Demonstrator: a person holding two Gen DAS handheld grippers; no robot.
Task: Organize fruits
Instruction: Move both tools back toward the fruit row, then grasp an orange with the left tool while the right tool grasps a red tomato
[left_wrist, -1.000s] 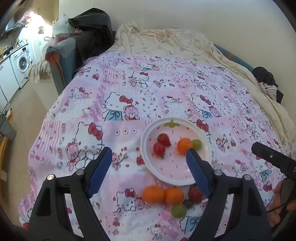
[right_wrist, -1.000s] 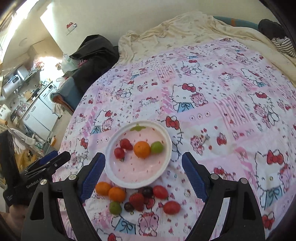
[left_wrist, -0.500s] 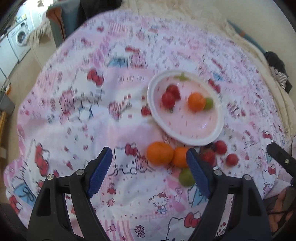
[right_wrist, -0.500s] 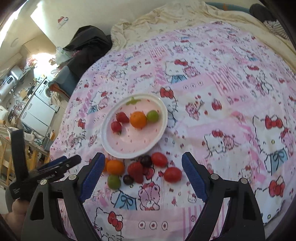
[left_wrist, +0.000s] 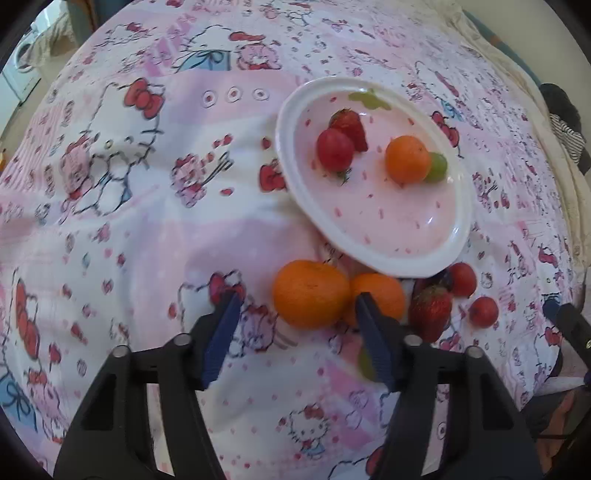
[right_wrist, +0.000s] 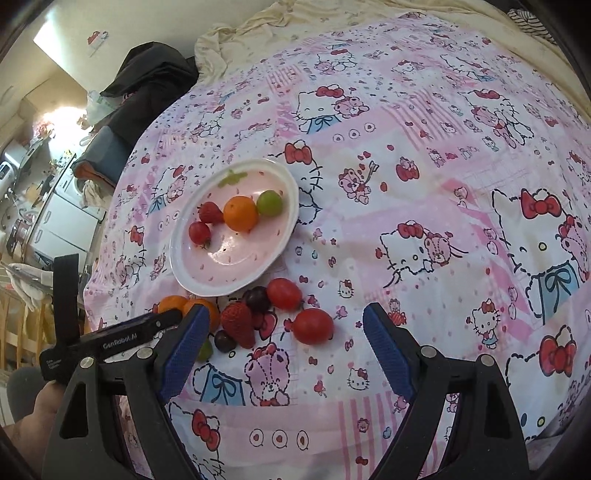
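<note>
While the right tongs (right_wrist: 282, 332) are hanging open over the bed, the left tongs (left_wrist: 297, 314), also open and empty, are dropping closer, bracketing the nearest orange (left_wrist: 310, 293) just below the plate (left_wrist: 291, 162), so a pick-up looks imminent.

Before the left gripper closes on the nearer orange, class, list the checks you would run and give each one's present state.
1. Left gripper open: ok.
2. Nearer orange between its fingers: not ok, it lies just ahead of the tips.
3. Nearer orange apart from the second orange: not ok, they touch.
4. Bare room on the plate: ok.
5. Right gripper open and holding nothing: ok.
6. Green grape clear of the left gripper: cannot tell, a finger hides it.
</note>
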